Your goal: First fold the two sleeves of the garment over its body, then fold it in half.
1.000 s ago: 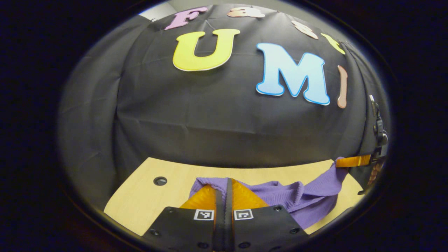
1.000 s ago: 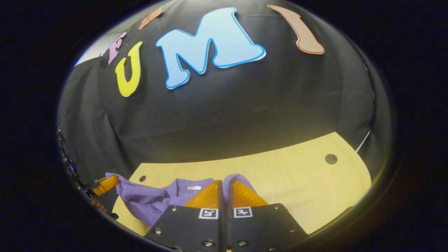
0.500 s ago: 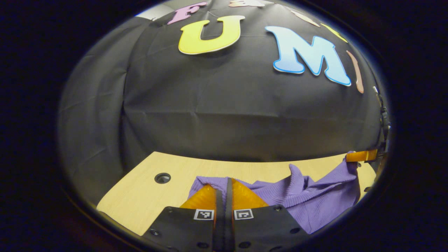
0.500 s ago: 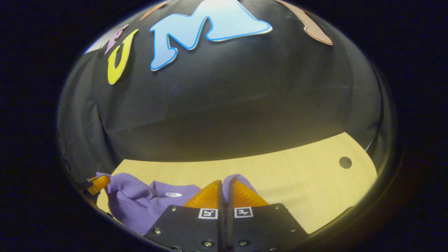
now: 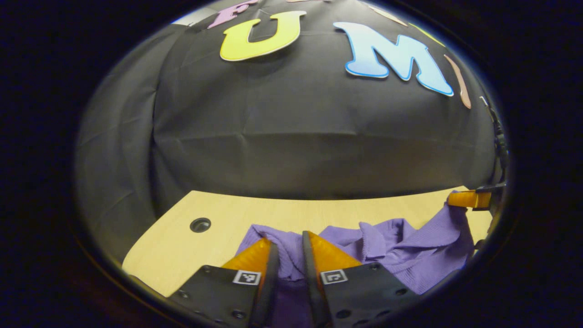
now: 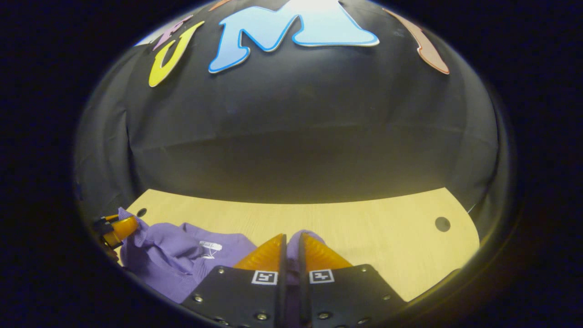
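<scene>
A purple knit garment point(image 5: 401, 246) lies bunched on the wooden table point(image 5: 182, 259). In the left gripper view, my left gripper point(image 5: 288, 237) stands open low over the table, its fingers parted with a fold of the garment lying loose between them. At the far right edge, the right gripper's fingers point(image 5: 469, 199) pinch the garment's other end. In the right gripper view, my right gripper point(image 6: 291, 238) is shut on a fold of the garment point(image 6: 168, 255), whose white neck tag point(image 6: 209, 246) faces up. The left gripper's fingers point(image 6: 120, 226) show at the far left, at the garment's edge.
The booth's black cloth wall rises right behind the table's far edge. The tabletop point(image 6: 387, 241) has round cable holes point(image 5: 200, 224) point(image 6: 442, 223) near its corners. Bare wood lies to the right of my right gripper.
Both grippers came down toward the table with the garment, which now rests bunched on it. My left gripper's fingers have parted; the right's gap widened only slightly.
</scene>
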`<state>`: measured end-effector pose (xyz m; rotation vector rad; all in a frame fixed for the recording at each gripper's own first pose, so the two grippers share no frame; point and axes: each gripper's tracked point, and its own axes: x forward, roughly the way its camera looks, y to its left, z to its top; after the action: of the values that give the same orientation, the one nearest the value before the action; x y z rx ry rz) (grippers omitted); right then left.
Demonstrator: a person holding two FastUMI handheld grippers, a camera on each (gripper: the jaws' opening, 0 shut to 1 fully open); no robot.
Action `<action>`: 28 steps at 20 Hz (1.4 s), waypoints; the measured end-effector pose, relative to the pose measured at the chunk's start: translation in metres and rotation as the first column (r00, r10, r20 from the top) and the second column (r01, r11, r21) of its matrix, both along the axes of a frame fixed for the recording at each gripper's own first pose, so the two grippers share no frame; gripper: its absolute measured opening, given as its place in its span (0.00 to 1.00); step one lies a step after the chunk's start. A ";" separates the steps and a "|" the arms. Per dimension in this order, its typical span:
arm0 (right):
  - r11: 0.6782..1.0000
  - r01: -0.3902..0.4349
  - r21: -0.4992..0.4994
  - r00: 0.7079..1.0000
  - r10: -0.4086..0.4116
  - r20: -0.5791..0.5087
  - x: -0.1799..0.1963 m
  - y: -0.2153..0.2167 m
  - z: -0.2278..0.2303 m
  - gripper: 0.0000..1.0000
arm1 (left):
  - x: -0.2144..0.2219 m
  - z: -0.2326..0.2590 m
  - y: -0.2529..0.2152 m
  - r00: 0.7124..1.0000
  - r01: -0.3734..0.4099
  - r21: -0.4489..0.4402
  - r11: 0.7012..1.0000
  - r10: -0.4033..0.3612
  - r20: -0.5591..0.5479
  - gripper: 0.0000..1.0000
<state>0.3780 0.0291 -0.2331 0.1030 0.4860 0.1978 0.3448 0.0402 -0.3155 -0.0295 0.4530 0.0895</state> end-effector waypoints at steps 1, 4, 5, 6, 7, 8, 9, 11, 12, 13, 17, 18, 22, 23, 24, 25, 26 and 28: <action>1.000 -0.001 -0.010 1.000 0.001 0.006 -0.003 -0.002 0.003 0.14 | -0.002 0.003 0.000 1.000 0.000 -0.001 1.000 0.000 -0.003 0.43; 0.999 0.001 -0.035 0.999 0.001 0.035 -0.010 -0.008 0.022 0.27 | -0.009 0.016 -0.003 1.000 -0.003 -0.007 1.000 0.003 0.005 0.74; 0.999 -0.004 -0.040 0.999 0.005 0.045 -0.012 -0.008 0.029 0.32 | -0.012 0.021 -0.004 1.000 -0.003 -0.005 1.000 0.003 0.012 0.73; 0.999 -0.002 -0.051 0.998 0.005 0.056 -0.016 -0.009 0.035 0.46 | -0.013 0.028 -0.005 1.000 -0.001 -0.001 1.000 0.001 0.022 0.74; 0.998 0.005 -0.065 0.998 -0.001 0.071 -0.019 -0.013 0.042 0.48 | -0.015 0.034 -0.007 0.999 0.006 0.003 1.000 -0.006 0.033 0.74; 0.997 0.006 -0.075 0.997 0.000 0.081 -0.024 -0.014 0.049 0.49 | -0.017 0.040 -0.008 0.999 0.014 0.008 1.000 -0.014 0.039 0.81; 0.996 0.005 -0.085 0.996 0.002 0.089 -0.030 -0.014 0.057 0.57 | -0.020 0.044 -0.009 0.999 0.021 0.014 1.000 -0.022 0.046 0.88; 0.994 0.022 -0.110 0.993 -0.009 0.120 -0.040 -0.017 0.074 0.71 | -0.028 0.055 -0.010 0.998 0.032 0.014 0.999 -0.033 0.050 0.90; 0.992 0.034 -0.121 0.990 -0.017 0.138 -0.045 -0.018 0.084 0.70 | -0.032 0.062 -0.010 0.997 0.037 0.010 0.999 -0.038 0.060 0.91; 0.990 0.044 -0.131 0.987 -0.023 0.156 -0.052 -0.020 0.095 0.71 | -0.038 0.071 -0.010 0.996 0.042 0.006 0.999 -0.042 0.075 0.91; 0.985 0.080 -0.153 0.976 -0.046 0.212 -0.087 -0.019 0.131 0.82 | -0.060 0.103 -0.002 0.992 0.051 0.003 0.999 -0.051 0.113 0.91; 0.984 0.086 -0.155 0.973 -0.049 0.227 -0.096 -0.018 0.141 0.82 | -0.067 0.113 -0.001 0.990 0.054 0.005 0.999 -0.054 0.129 0.91; 0.980 0.096 -0.175 0.958 -0.044 0.282 -0.131 -0.009 0.175 0.82 | -0.098 0.157 0.003 0.981 0.067 0.007 0.998 -0.067 0.181 0.91; 0.979 0.097 -0.179 0.956 -0.042 0.291 -0.139 -0.006 0.182 0.82 | -0.106 0.165 0.003 0.980 0.071 0.004 0.997 -0.071 0.187 0.91; 0.978 0.099 -0.182 0.954 -0.041 0.297 -0.147 -0.003 0.189 0.82 | -0.114 0.171 0.002 0.979 0.077 0.002 0.997 -0.076 0.191 0.91; 0.978 0.099 -0.184 0.952 -0.038 0.305 -0.156 0.003 0.194 0.82 | -0.122 0.179 0.003 0.977 0.079 0.005 0.997 -0.079 0.200 0.91; 0.977 0.101 -0.186 0.948 -0.038 0.316 -0.165 0.007 0.201 0.82 | -0.130 0.186 0.004 0.975 0.082 0.010 0.997 -0.082 0.206 0.91; 0.976 0.110 -0.187 0.939 -0.041 0.343 -0.184 0.014 0.215 0.82 | -0.149 0.201 0.006 0.972 0.085 0.012 0.996 -0.086 0.218 0.91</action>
<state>0.1943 0.0435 -0.0177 -0.1125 0.1569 0.0856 0.1960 0.0462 -0.1144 -0.0168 0.2341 0.0015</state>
